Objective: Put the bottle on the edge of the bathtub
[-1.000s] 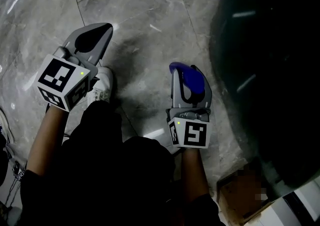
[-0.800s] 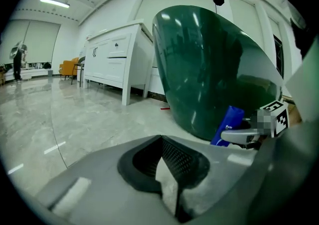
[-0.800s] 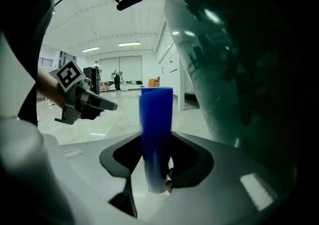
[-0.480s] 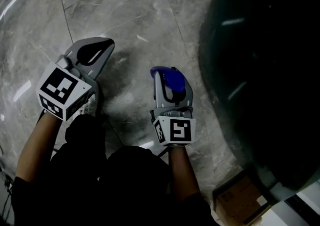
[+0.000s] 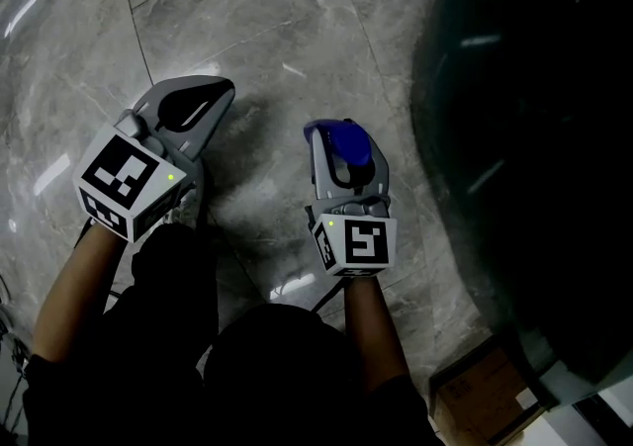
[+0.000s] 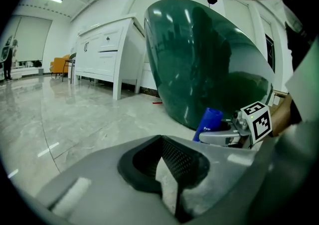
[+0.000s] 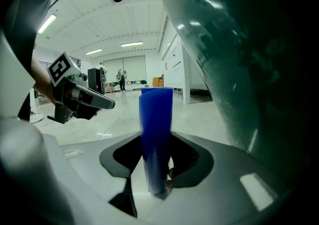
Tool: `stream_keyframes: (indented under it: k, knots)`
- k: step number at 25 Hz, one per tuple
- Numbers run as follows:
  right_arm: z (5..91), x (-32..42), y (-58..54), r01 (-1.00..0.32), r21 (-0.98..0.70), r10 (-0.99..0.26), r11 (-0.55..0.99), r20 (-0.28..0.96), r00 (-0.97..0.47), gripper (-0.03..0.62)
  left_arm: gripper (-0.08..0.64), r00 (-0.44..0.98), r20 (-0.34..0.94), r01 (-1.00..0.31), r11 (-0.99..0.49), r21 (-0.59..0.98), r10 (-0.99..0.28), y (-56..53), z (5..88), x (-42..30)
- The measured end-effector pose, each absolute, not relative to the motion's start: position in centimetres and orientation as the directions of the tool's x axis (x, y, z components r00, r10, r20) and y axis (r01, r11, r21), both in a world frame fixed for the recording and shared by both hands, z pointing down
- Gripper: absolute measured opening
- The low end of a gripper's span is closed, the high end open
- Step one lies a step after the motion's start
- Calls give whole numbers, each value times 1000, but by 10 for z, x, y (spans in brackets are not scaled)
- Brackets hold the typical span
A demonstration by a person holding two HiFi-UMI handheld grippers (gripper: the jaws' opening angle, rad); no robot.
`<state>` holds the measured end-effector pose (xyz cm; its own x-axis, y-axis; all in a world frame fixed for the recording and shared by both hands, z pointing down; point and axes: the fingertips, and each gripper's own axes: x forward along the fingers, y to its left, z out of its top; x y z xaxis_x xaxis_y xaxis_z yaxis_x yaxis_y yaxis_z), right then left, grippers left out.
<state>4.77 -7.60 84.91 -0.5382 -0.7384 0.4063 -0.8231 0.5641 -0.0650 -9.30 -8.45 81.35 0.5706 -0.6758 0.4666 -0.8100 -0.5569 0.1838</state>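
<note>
Clamping blue bottle point(image 7: 155, 129) in right gripper point(image 5: 346, 144) jaws | left gripper point(image 5: 213, 96) jaws together, empty | print point(image 6: 206, 128) unreadable

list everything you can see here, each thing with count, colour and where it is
bottle: one, blue, clamped between the right gripper's jaws
bathtub: one, dark green, right of both grippers
floor: grey marble tiles, under everything
cabinet: one, white, left of the bathtub in the left gripper view
cardboard box: one, brown, on the floor by the tub
chair: one, orange, far off beside the cabinet
left gripper: grey, jaws together, empty
right gripper: grey, shut on the bottle
forearms: two, bare, behind the grippers
</note>
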Motion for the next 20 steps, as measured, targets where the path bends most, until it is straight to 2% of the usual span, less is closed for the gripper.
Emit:
stream_keyframes:
  k: [20]
  knots:
    - [866, 34, -72, -807, -75, -710, 586, 433, -556, 191, 0, 561, 476, -819, -540, 197, -677, -83, 829, -88]
